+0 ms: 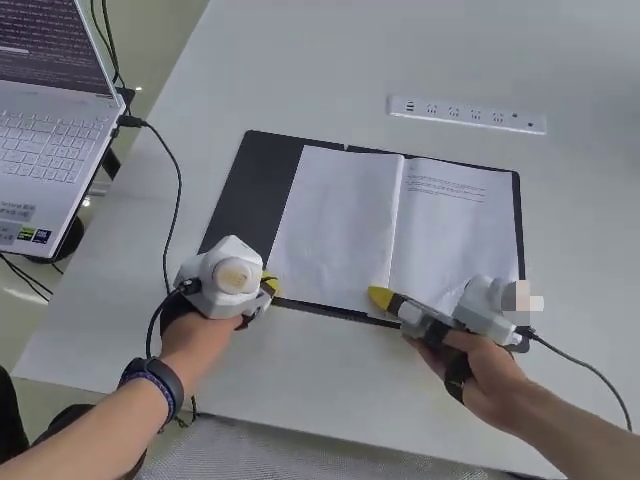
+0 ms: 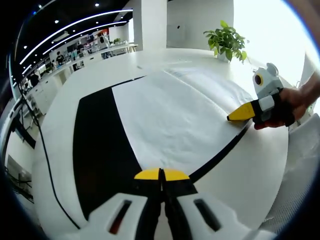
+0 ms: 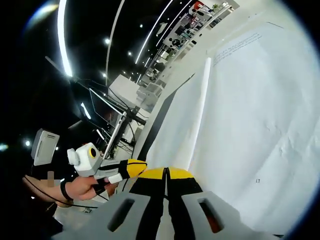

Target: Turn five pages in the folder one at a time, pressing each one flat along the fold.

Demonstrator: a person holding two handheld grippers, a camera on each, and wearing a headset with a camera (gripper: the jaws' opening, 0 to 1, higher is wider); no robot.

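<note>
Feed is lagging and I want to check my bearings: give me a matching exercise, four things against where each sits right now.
Things:
1. laptop
2. power strip
3. left gripper
4. right gripper

Places:
A. shut, tips at the near end of the folder's fold
B. on the table, beyond the folder's far edge
C. shut, at the folder's near-left edge
D. off to the left of the folder, lid open

Pairs: 1-D, 2-B, 3-C, 4-A

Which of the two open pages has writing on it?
The right-hand page: a few printed lines run along its top, while the left-hand page looks blank.
</note>
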